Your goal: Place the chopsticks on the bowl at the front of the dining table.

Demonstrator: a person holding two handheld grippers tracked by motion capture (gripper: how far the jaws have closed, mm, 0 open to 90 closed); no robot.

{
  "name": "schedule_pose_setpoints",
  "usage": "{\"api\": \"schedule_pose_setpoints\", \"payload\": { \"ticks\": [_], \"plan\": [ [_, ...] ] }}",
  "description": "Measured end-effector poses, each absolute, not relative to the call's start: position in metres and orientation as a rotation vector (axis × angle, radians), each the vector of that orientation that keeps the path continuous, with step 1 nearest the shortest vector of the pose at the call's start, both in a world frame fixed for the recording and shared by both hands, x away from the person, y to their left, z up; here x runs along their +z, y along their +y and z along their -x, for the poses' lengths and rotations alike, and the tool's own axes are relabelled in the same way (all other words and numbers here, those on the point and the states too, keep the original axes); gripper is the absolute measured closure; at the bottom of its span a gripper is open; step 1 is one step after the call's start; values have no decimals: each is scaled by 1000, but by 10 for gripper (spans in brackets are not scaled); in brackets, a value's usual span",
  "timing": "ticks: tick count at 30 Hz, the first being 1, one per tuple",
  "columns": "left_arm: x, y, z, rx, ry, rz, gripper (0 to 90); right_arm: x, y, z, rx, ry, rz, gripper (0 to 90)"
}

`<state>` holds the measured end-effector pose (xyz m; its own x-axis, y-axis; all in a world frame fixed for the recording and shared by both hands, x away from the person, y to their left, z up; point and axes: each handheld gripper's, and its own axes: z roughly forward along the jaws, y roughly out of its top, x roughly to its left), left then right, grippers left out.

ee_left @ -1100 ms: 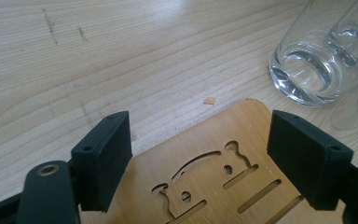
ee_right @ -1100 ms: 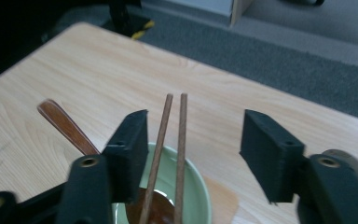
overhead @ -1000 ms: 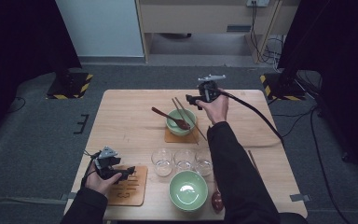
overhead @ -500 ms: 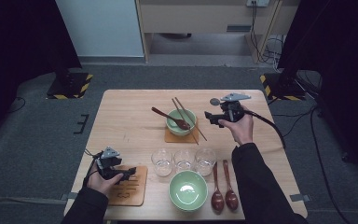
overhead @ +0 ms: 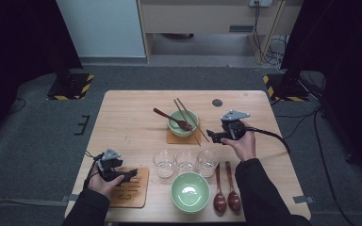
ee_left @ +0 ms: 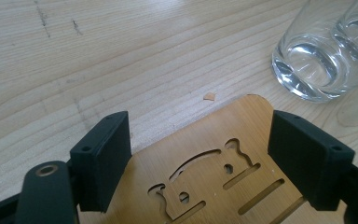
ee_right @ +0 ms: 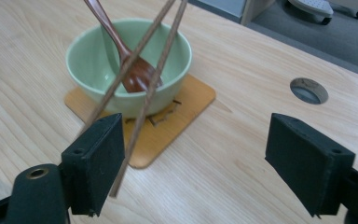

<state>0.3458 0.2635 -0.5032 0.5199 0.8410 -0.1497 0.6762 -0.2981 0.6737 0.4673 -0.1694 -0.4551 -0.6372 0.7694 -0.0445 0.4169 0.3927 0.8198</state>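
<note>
While the left hand-held gripper point(overhead: 131, 173) just parks over the cut-out wooden coaster point(overhead: 128, 187) at about 7 o'clock on the table point(overhead: 127, 122), the right hand-held gripper point(overhead: 210, 135) sits at roughly 2 o'clock, aimed at the chopsticks point(overhead: 188, 119). Its jaws have just been opening and stand wide with nothing between them — my guess is it's set up to grab a stick end.

The chopsticks rest across the rim of the far green bowl point(overhead: 191, 126) with a wooden spoon point(overhead: 171, 118) inside, and the bowl stands on its own coaster point(overhead: 175, 138); the near tips slope down toward the table, probably so they're easy to pinch.

From the high view you get the whole layout: three glasses point(overhead: 186, 162) in a row, a second green bowl point(overhead: 190, 191) and two spoons point(overhead: 226, 197) near 6 o'clock. The right gripper view shows what that misses — the chopstick tips point(ee_right: 121, 179) sit just beside the jaw on that picture's left, not inside the gap. The left gripper view shows open, empty jaws straddling the coaster's edge point(ee_left: 223, 149), a glass point(ee_left: 314, 60) nearby.
</note>
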Motion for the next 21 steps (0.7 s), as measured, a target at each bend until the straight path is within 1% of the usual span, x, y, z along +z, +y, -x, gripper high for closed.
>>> {"api": "schedule_pose_setpoints", "payload": {
  "ticks": [5,21],
  "plan": [
    [-503,263,-346,302,1231,-2060,209,-464,-174,-465,1138,2230,-1043,190],
    [-503,263,-346,301,1227,-2062,210,-473,-169,-467,1037,2302,-1009,189]
  ]
}}
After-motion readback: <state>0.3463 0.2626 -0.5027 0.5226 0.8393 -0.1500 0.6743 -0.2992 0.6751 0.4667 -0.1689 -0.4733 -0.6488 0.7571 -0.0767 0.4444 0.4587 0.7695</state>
